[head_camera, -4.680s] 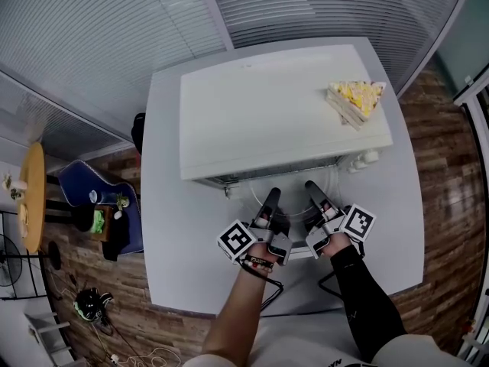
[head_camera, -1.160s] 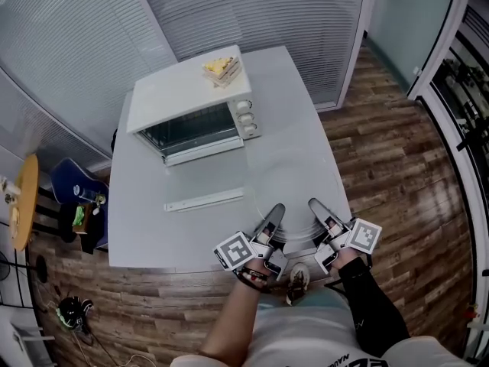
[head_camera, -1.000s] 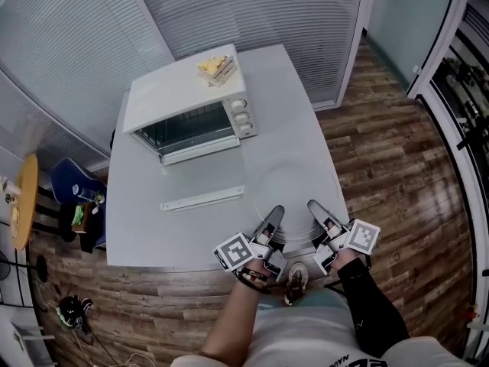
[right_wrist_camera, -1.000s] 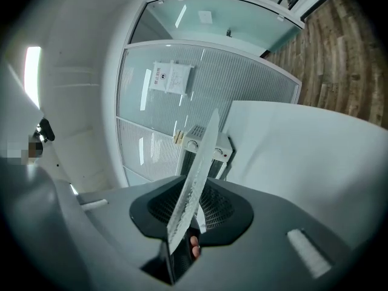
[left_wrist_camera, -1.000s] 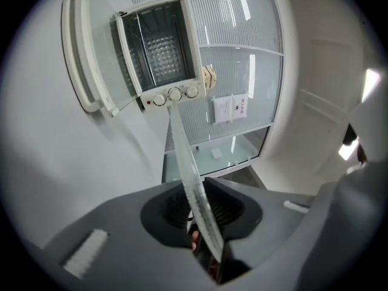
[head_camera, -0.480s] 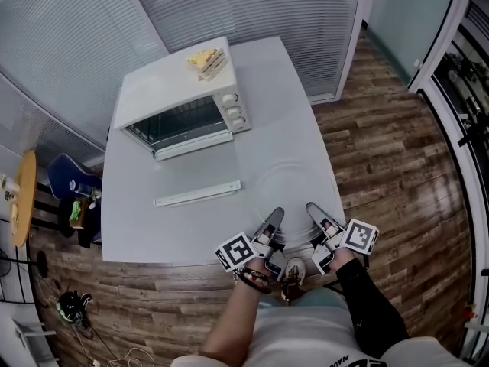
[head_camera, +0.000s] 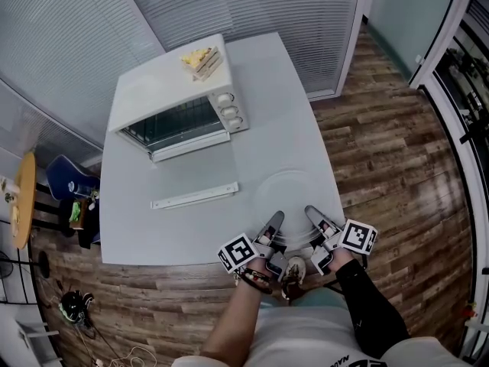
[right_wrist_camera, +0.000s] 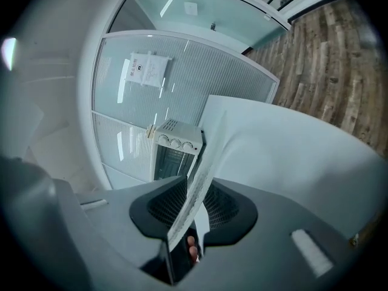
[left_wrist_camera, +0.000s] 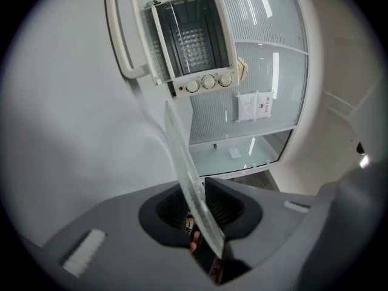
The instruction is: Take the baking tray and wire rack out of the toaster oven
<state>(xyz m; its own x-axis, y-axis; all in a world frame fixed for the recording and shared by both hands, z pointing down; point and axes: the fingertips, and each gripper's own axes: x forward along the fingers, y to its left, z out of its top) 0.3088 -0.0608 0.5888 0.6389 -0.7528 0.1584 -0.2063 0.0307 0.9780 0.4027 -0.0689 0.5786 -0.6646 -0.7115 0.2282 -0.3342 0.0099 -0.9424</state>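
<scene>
At the far left of the white surface [head_camera: 137, 220] stands the toaster oven [head_camera: 172, 98], with a sandwich wedge [head_camera: 200, 58] on its top. Its glass door [head_camera: 191, 170] lies folded open toward the person, the white handle [head_camera: 195, 196] nearest. To the right, over the near part of the surface, is the clear round tray [head_camera: 294, 193]; I cannot tell whether it rests on the surface. The left gripper [head_camera: 273, 222] is clamped narrowly on the tray's near rim, the thin glassy edge running between its jaws. Just beside it, the right gripper [head_camera: 315, 214] pinches the same rim in the same way.
</scene>
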